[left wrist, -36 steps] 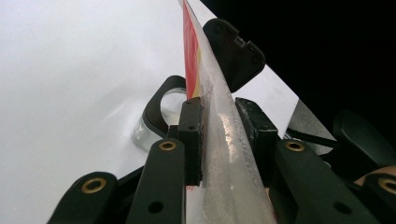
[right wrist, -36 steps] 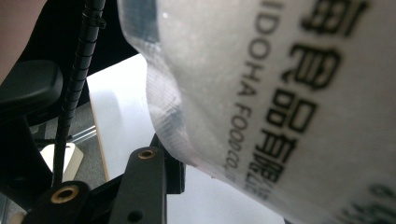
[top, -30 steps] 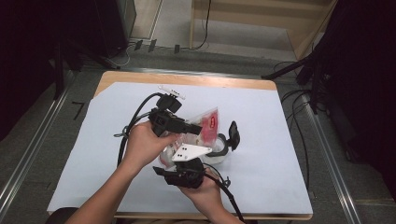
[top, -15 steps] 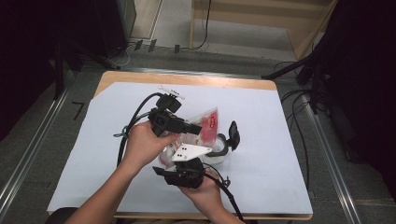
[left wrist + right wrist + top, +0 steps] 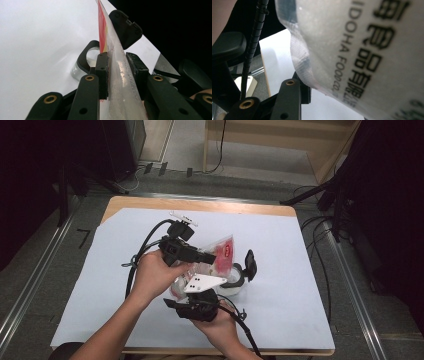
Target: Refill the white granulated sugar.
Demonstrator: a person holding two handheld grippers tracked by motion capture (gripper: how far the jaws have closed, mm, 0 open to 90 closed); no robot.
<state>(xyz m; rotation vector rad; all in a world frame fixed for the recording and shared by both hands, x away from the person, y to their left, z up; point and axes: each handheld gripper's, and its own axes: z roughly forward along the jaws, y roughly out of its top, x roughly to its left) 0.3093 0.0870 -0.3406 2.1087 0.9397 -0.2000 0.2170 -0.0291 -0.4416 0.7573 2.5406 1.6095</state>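
Pinching the plastic bag (image 5: 117, 75), the left claw (image 5: 120, 72) faces a glass jar (image 5: 86, 65); the right claw's (image 5: 197, 292) grip is unclear.

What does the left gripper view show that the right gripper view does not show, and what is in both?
Left gripper view alone: the glass jar with its black hinged lid open, standing on the white sheet, and the left gripper with both jaws pressed on the plastic bag, seen edge-on with a red print. Right gripper view alone: black printed lettering on the bag's face, and a ribbed cable. Both: the same bag held up close, and the white sheet.
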